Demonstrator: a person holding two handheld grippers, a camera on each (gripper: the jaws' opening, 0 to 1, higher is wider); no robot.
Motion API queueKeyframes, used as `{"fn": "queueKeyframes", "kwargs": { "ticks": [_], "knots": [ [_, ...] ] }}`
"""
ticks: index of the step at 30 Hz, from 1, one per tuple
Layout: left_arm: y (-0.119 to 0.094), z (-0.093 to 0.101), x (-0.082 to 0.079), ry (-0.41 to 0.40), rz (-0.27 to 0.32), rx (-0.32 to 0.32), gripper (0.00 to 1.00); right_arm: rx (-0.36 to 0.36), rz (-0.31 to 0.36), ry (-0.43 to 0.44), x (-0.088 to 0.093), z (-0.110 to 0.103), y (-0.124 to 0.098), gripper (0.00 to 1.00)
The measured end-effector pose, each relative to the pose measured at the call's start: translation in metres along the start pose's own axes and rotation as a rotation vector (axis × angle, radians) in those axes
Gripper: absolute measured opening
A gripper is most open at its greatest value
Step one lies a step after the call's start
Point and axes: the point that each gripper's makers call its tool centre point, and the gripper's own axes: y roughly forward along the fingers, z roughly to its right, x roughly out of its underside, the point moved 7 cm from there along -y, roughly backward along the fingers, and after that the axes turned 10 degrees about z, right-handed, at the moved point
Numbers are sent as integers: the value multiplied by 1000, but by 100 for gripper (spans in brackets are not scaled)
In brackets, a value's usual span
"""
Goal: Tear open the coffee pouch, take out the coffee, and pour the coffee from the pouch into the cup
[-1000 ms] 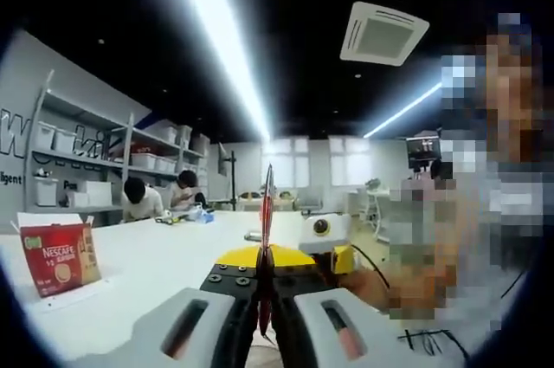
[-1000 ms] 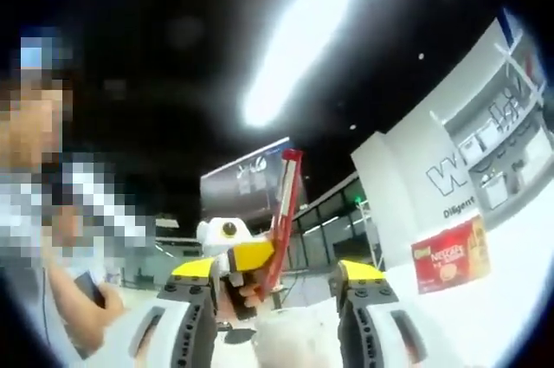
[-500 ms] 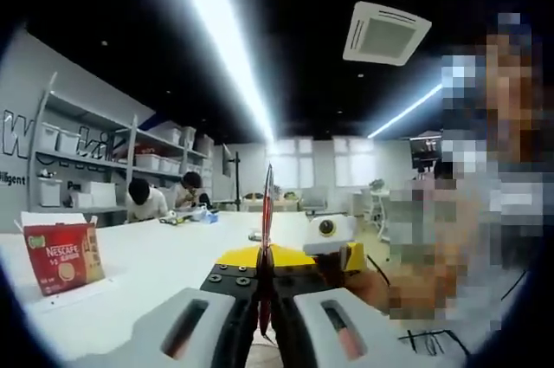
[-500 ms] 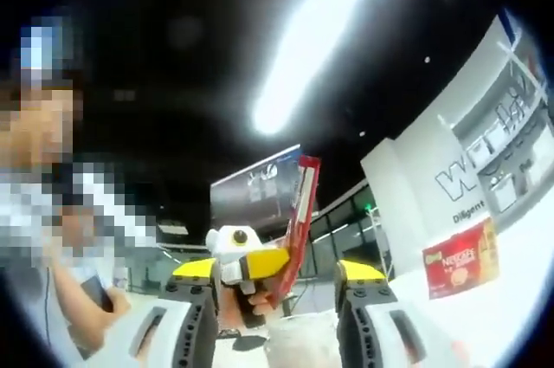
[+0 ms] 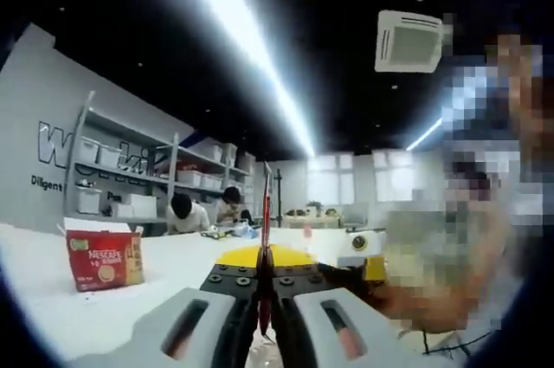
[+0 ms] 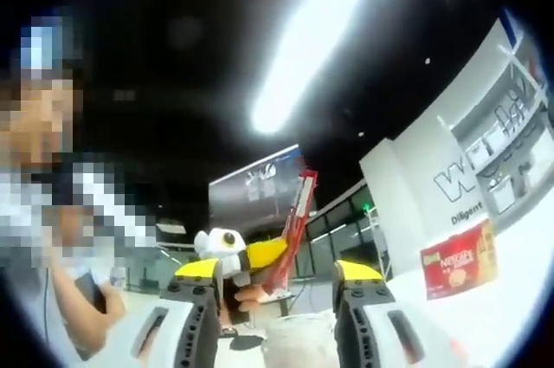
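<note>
Since the earlier frame, the left gripper (image 5: 264, 299) has turned leftward, still clamped on the coffee pouch (image 5: 267, 212), a thin red stick standing upright, seen edge-on. Right gripper (image 6: 275, 299): jaws apart, holding nothing, with the pouch (image 6: 294, 225) tilted just beyond. A red coffee box (image 5: 106, 258) stands far left on the white table (image 5: 173, 273).

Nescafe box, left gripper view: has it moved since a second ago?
No. The red Nescafe box and the wall shelves behind it shifted right together, so the camera turned, not the box.

Red coffee pouch (image 5: 266, 238) upright, pinched edge-on

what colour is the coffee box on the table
Red coffee box, clearest in the left gripper view.
</note>
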Motion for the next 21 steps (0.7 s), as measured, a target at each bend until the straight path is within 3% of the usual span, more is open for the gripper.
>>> {"fn": "queueKeyframes", "kwargs": {
  "ticks": [9, 11, 16, 18, 21],
  "knots": [
    [-57, -50, -3, -23, 8, -263, 5, -5, -4, 10, 5, -1, 0, 49],
    [-76, -65, 2, -12, -43, -354, 5, -6, -9, 14, 7, -2, 0, 48],
    [-121, -102, 11, -10, -62, -589, 5, -9, -22, 13, 10, -3, -1, 46],
    [-136, -113, 18, 8, -125, -661, 4, -12, -20, 10, 8, -4, -1, 46],
    [-158, -129, 27, 13, -152, -765, 4, -16, -12, 6, 6, -5, -1, 46]
  ]
}}
